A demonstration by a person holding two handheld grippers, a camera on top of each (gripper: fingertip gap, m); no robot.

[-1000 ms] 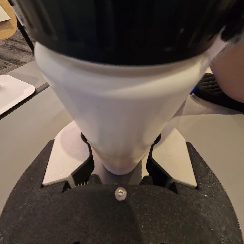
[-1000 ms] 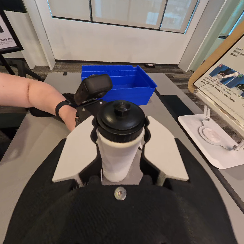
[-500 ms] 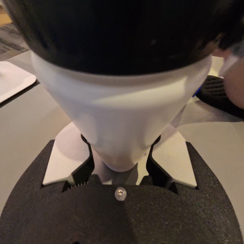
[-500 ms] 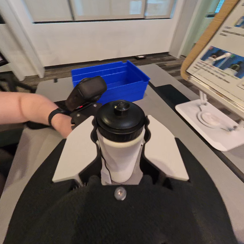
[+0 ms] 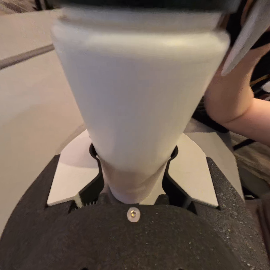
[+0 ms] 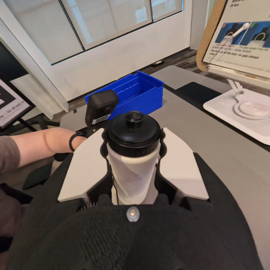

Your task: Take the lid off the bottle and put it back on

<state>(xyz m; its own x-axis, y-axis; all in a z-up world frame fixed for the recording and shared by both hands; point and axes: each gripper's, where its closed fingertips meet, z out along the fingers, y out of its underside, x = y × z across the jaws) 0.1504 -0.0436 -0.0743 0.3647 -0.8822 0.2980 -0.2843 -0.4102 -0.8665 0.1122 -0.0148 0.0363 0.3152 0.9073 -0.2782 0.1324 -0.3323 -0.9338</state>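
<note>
We see bottle [image 6: 133, 172] upright above grey table [image 6: 204, 146], long axis vertical, black lid [image 6: 133, 135] topmost. White body. Left gripper [image 5: 133, 165] clamps body; right gripper [image 6: 133, 143] clamps lid.

White translucent plastic bottle [image 6: 132, 173], upright, seen close up & motion-blurred in left wrist view [image 5: 135, 93]. Black round screw lid w/ pull spout [image 6: 133, 134] seated on top, flush against shoulder, no gap visible.
</note>
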